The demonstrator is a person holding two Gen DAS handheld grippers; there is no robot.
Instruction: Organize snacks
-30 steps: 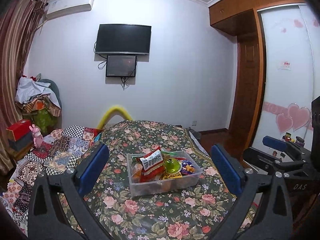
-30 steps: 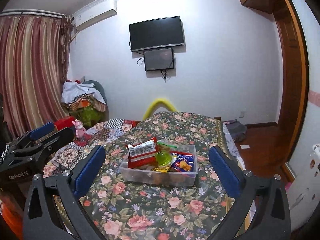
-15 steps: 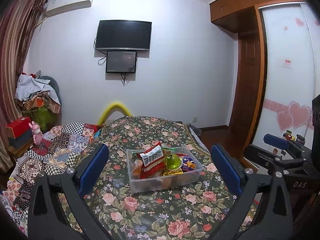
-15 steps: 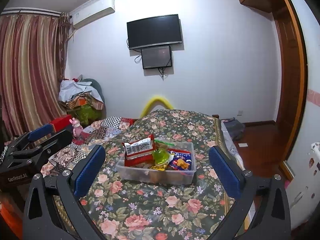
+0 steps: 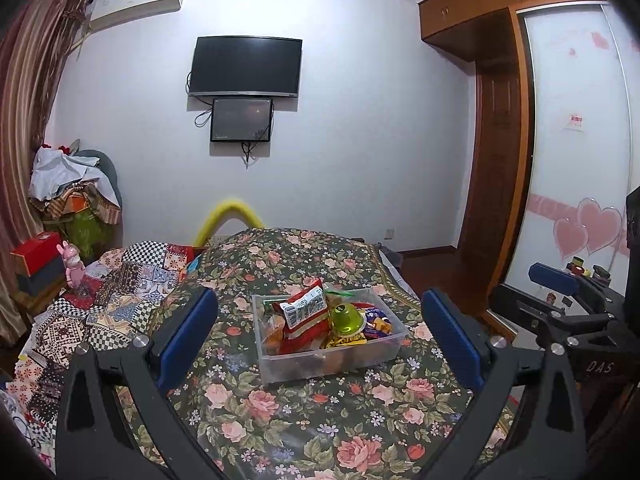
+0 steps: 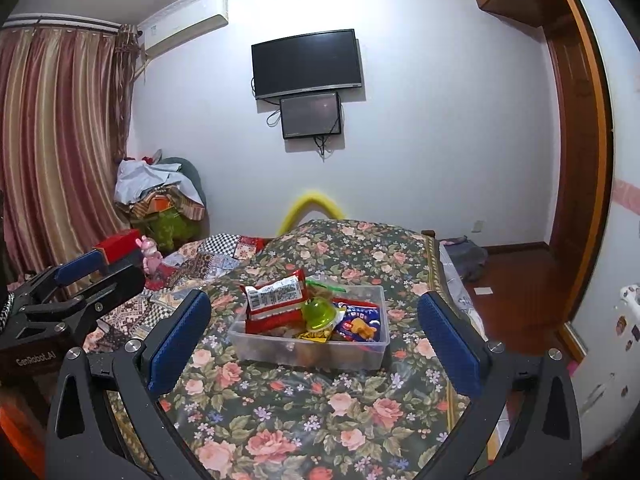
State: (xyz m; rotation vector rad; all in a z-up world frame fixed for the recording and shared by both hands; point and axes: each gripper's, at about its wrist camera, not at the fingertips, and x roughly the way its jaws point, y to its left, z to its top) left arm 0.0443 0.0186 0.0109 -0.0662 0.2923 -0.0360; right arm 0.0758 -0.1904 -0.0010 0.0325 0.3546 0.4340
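Observation:
A clear plastic bin (image 5: 280, 364) (image 6: 256, 346) stands on a floral-covered table (image 5: 304, 416) (image 6: 304, 412). It holds several snacks: a red bag (image 5: 302, 316) (image 6: 276, 304) standing on end, a green jelly cup (image 5: 347, 316) (image 6: 318, 312), a blue packet (image 5: 378, 320) (image 6: 360, 320) and a yellow wrapper (image 6: 314, 335). My left gripper (image 5: 318, 300) is open, short of the bin, which shows between its blue pads. My right gripper (image 6: 313, 298) is open too, likewise in front of the bin and holding nothing.
A patchwork cloth (image 5: 96, 308) with a pink toy (image 5: 72, 266) lies to the left. A yellow foam arch (image 5: 228, 216) rises behind the table. Wooden floor (image 6: 516, 276) and a wardrobe (image 5: 576, 152) are on the right. Each gripper shows at the edge of the other's view.
Both views have drifted slightly, with the wall screens sitting a little higher in frame. The bin and its snacks have not moved. Both grippers stay open.

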